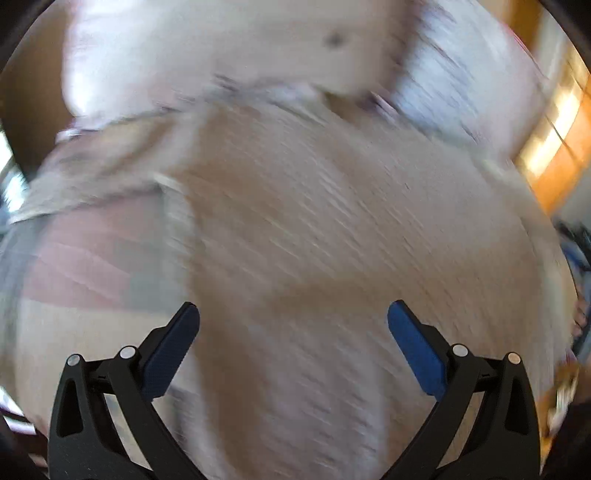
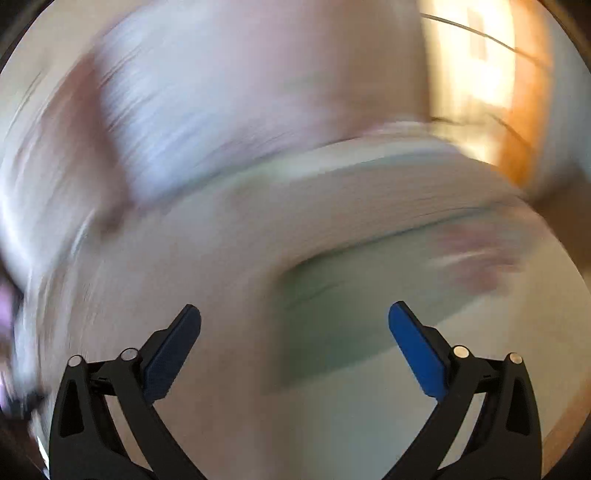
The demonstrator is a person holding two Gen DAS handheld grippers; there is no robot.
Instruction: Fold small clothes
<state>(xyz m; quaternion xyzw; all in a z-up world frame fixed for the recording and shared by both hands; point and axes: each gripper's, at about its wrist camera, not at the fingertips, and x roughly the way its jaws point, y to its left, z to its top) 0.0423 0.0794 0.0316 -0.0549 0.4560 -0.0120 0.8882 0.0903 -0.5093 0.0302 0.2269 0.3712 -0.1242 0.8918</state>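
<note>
Both grippers, left gripper (image 1: 293, 321) and right gripper (image 2: 294, 321), have jaws spread wide, holding nothing; beige garment (image 1: 314, 221) ahead, orientation too blurred.

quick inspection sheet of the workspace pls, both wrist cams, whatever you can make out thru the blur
surface: pale cloth-covered area, heavily motion-blurred
job's things: beige ribbed garment spread below the left gripper; pink-grey garment beside it; green-grey piece below the right gripper
clutter: too blurred to tell
grippers: left gripper and right gripper, both with jaws wide apart, holding nothing
cables: thin dark line, may be a cable
surroundings: orange wood surface, sunlit
</note>
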